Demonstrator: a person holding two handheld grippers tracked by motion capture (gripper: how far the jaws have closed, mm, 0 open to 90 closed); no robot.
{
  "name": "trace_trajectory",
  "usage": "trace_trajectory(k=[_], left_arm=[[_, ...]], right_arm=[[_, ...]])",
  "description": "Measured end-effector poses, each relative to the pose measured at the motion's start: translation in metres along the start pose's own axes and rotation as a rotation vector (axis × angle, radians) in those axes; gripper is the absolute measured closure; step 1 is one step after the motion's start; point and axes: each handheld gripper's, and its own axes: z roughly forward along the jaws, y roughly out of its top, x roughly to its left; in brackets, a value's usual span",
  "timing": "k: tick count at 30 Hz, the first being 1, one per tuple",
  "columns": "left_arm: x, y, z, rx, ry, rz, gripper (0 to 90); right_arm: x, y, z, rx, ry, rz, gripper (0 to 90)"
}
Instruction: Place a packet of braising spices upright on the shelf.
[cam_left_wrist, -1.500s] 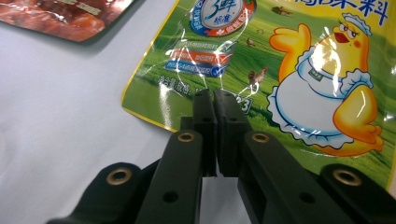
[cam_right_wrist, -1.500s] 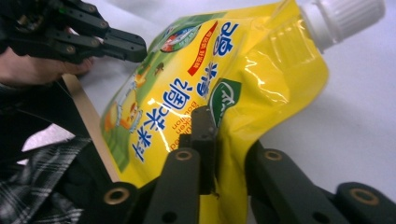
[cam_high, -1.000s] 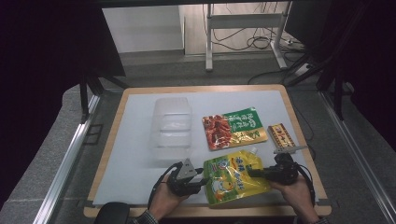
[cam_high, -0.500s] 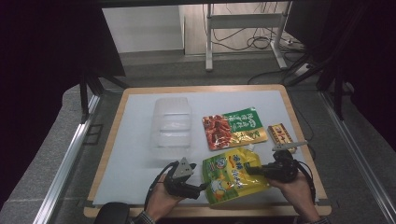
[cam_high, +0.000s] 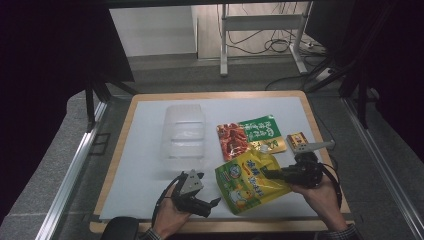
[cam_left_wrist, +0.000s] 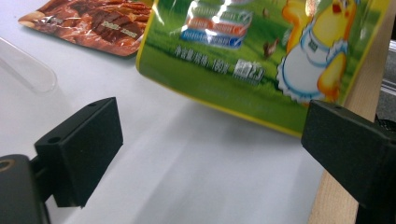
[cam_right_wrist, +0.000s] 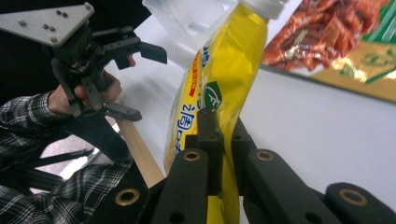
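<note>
The right gripper is clamped on the edge of the yellow-green pouch and holds it tilted above the near edge of the table, higher than a second ago. The left gripper, jaws just opened and empty, has let the pouch go. I count three packets: this pouch, one red-green packet and one small box, and one clear container.
</note>
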Motion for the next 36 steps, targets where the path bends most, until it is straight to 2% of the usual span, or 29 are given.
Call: trace_trajectory(k=[7, 10, 18, 27, 36], left_arm=[[-0.003, -0.005, 0.001, -0.001, 0.040, 0.033, 0.0], [-0.005, -0.005, -0.002, -0.009, 0.061, 0.056, 0.0], [-0.004, -0.006, -0.005, -0.052, 0.065, 0.037, 0.0], [-0.002, -0.006, -0.008, -0.094, 0.093, 0.047, 0.0], [-0.002, -0.006, -0.008, -0.082, 0.095, 0.058, 0.0]], right_arm=[[0.008, 0.017, -0.006, 0.000, -0.017, -0.052, 88.3], [0.012, 0.027, -0.010, -0.008, -0.040, -0.084, 88.4], [0.014, 0.044, -0.015, -0.012, -0.106, -0.137, 88.6], [0.010, 0.058, -0.021, -0.037, -0.127, -0.152, 88.6], [0.005, 0.071, -0.022, -0.055, -0.138, -0.171, 88.5]])
